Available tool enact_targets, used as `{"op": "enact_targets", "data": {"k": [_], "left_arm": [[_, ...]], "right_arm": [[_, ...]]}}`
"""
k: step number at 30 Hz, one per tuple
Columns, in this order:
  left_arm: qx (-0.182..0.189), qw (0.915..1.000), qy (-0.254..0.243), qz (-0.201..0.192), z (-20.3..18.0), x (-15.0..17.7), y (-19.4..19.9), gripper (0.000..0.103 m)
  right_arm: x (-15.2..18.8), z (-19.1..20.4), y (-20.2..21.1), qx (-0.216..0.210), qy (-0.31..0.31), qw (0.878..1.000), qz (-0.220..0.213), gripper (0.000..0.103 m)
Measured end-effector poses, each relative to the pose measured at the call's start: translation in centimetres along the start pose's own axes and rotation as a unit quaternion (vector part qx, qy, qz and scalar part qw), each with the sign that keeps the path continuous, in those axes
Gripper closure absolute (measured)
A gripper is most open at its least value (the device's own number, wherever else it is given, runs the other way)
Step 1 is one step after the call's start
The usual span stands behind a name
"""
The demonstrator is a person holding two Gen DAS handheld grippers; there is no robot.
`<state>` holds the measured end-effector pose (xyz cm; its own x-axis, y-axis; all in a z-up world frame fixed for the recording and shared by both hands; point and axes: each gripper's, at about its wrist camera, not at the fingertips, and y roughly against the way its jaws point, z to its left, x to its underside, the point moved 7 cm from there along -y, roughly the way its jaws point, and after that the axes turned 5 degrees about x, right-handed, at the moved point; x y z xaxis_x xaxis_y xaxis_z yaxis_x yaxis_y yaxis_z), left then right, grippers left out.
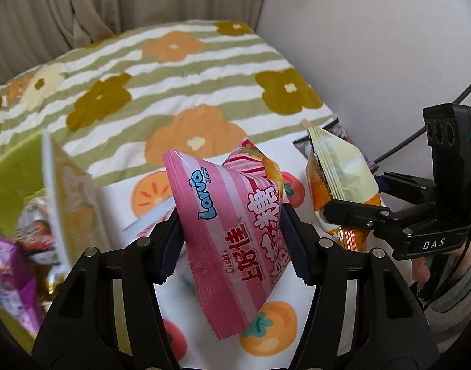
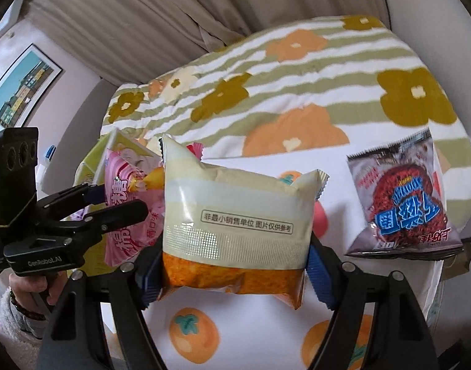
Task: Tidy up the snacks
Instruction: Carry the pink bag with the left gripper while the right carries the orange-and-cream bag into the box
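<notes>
Fingers clamp both snacks — pink bag, cream-orange packet

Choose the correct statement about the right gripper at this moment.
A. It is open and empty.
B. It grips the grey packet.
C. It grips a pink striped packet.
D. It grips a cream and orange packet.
D: in the right wrist view the right gripper has its fingers closed on the cream and orange packet.
</notes>
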<state>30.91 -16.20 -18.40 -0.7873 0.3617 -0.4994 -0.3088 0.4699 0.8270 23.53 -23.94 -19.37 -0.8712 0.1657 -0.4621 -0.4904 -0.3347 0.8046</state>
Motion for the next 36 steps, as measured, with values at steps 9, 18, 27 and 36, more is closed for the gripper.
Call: {"op": "enact_targets", "data": {"k": [9,18,27,36], "left_arm": [[-0.032,0.9961,0.022,-0.079,5.6,-0.8,10.5,0.047],[-0.083,0.9863,0.083,-0.116,15.4,0.5,17.8,0.047],[-0.107,0.9808,0.128,-0.100,24.1,1.6,17.3,0.027],[-0.112,0.9762,0.157,-0.099,27.6,3.5,16.9,0.000]], "right_arm": [[-2.3,9.0,2.7,-0.010,0.059,0.997,-0.046,0.029],[-3.4,19.8,0.6,-0.050,0.124,0.989,-0.058,0.029],[-2.4,25.5,-3.6,-0.057,0.154,0.986,-0.030,0.029],[-0.6,27.4,-6.2,-0.021,0.168,0.985,-0.016,0.029]]}}
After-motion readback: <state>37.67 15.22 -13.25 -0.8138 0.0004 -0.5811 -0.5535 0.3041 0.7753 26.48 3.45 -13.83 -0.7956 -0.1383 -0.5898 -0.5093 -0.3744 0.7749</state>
